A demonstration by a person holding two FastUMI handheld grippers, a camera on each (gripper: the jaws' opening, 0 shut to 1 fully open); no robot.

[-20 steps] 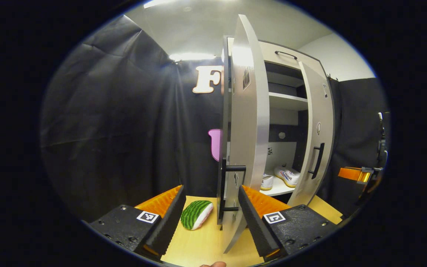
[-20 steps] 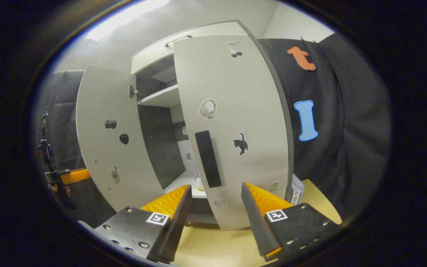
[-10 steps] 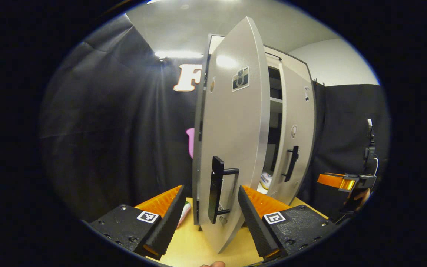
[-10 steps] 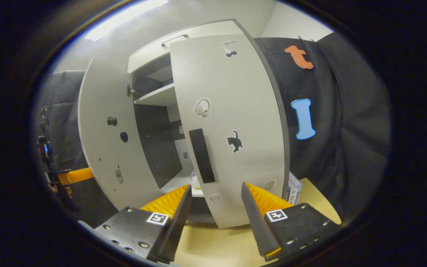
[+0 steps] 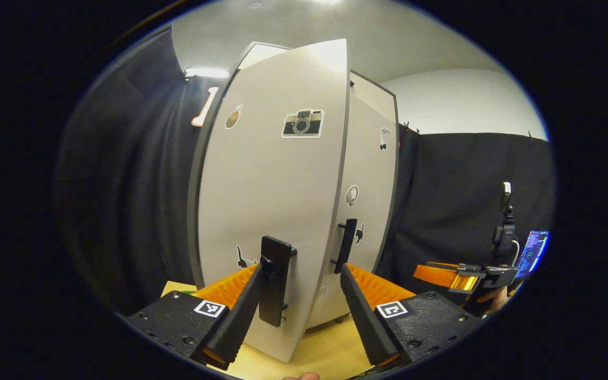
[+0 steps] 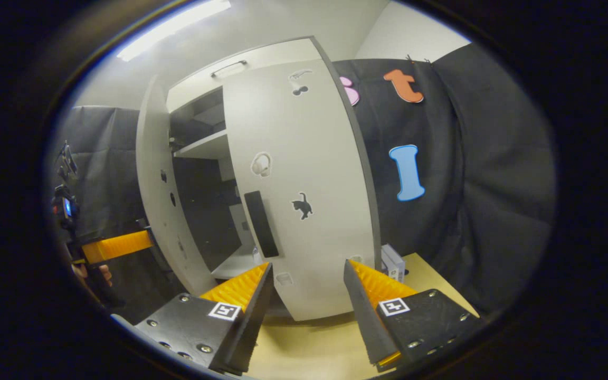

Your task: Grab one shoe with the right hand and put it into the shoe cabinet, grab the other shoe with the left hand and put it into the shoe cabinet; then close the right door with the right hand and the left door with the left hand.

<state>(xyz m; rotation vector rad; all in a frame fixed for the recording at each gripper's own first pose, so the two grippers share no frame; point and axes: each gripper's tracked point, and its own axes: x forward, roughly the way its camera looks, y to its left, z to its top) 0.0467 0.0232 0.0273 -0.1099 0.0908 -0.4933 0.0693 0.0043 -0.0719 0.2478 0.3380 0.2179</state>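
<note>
In the left gripper view, the left gripper (image 5: 298,301) is pointing toward 12 o'clock with its jaws spread wide, and the right gripper (image 5: 444,274) is showing at 3 o'clock, a hand (image 5: 488,301) gripping it. In the right gripper view, the right gripper (image 6: 304,301) is gaping too, gripping nothing, while the left gripper (image 6: 116,245) is sitting at 9 o'clock.

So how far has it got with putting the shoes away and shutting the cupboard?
Neither pair of tongs holds a shoe, so that part looks done, though I can't make out the shoes now. In hand: both doors are partly closed. The left tongs sit open at the left door by its handle; the right tongs face the right door. Left: shutting both fully.
</note>
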